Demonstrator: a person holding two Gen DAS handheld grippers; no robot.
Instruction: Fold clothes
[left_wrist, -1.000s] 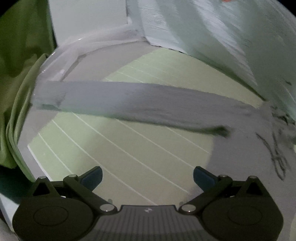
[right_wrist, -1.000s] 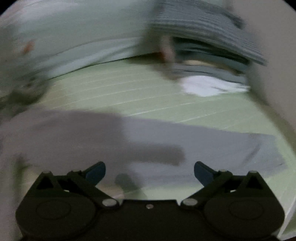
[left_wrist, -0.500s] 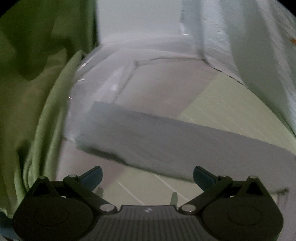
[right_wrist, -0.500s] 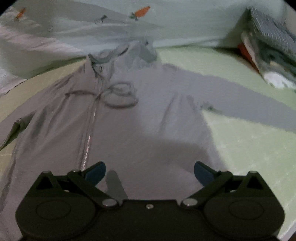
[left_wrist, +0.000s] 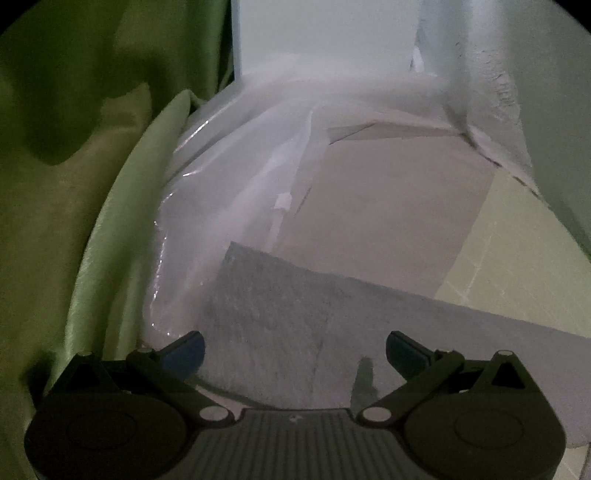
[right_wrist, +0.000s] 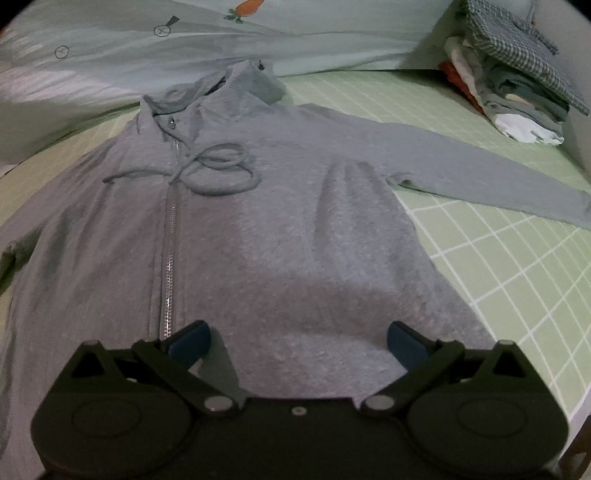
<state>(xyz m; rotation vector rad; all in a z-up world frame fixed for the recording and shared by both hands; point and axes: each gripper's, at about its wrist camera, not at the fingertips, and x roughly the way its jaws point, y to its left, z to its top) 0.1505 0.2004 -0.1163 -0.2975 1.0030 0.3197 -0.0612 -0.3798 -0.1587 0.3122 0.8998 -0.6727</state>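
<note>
A grey zip hoodie lies flat, front up, on a green gridded sheet. Its zipper runs down the left half, its drawstring is looped on the chest, and one sleeve stretches to the right. My right gripper is open just over the bottom hem. In the left wrist view the other sleeve's cuff end lies straight ahead. My left gripper is open right over that cuff, with nothing between its fingers.
A stack of folded clothes sits at the back right of the bed. A pale blanket with carrot prints lies behind the hoodie. Clear plastic wrap and a green curtain border the bed on the left side.
My left gripper swung left and closed in along the sleeve to its cuff. My right gripper swung from the right sleeve to the hoodie's body and settled over the hem.
</note>
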